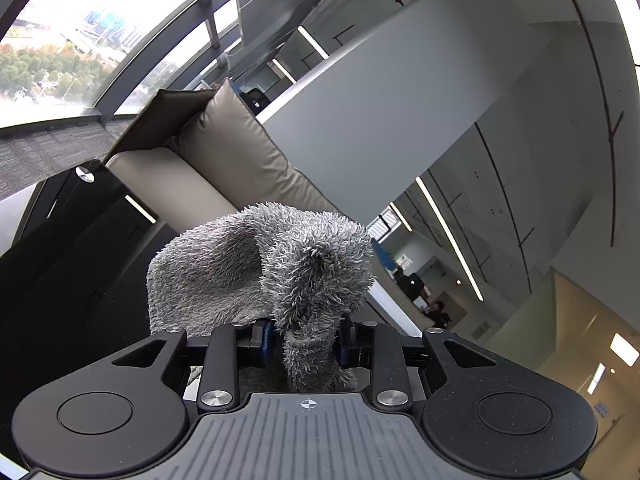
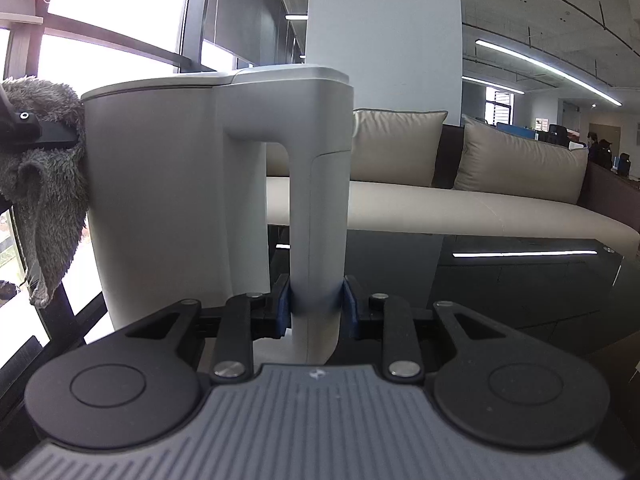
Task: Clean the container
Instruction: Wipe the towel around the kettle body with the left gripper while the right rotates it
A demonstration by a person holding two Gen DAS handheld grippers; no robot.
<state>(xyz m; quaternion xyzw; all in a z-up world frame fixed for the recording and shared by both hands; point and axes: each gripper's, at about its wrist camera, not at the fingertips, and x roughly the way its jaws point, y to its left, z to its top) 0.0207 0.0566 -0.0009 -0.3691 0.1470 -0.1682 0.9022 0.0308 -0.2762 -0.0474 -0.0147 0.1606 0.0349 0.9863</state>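
Right wrist view puts the container [image 2: 176, 192] straight in front of me: a pale grey jug with a flat lid and a big loop handle [image 2: 316, 208]. My right hand-held gripper [image 2: 316, 306] is clamped on the lower part of that handle, one blue pad pressed on each side of it. The jug stands upright, and I cannot tell whether its base touches the dark glossy bench [image 2: 520, 280] or hangs just above it. Against the jug's far left wall I see the shaggy grey cloth [image 2: 48, 184], touching the side just below the lid, with the black tip of my left hand-held gripper [image 2: 40, 134] pinching it there. A flap of the cloth hangs down beside the wall. Behind the jug runs a beige sofa [image 2: 460, 204] with cushions, and a white column [image 2: 384, 32] rises past it.

From the left wrist view, the left hand-held gripper [image 1: 306, 340] is clamped on the cloth [image 1: 260, 272], which bunches up between the blue pads and bulges forward over them. The container does not show here; the cloth blocks the middle of the view. The sofa [image 1: 200, 184] and the bench's dark edge [image 1: 80, 240] lie beyond it, tilted.
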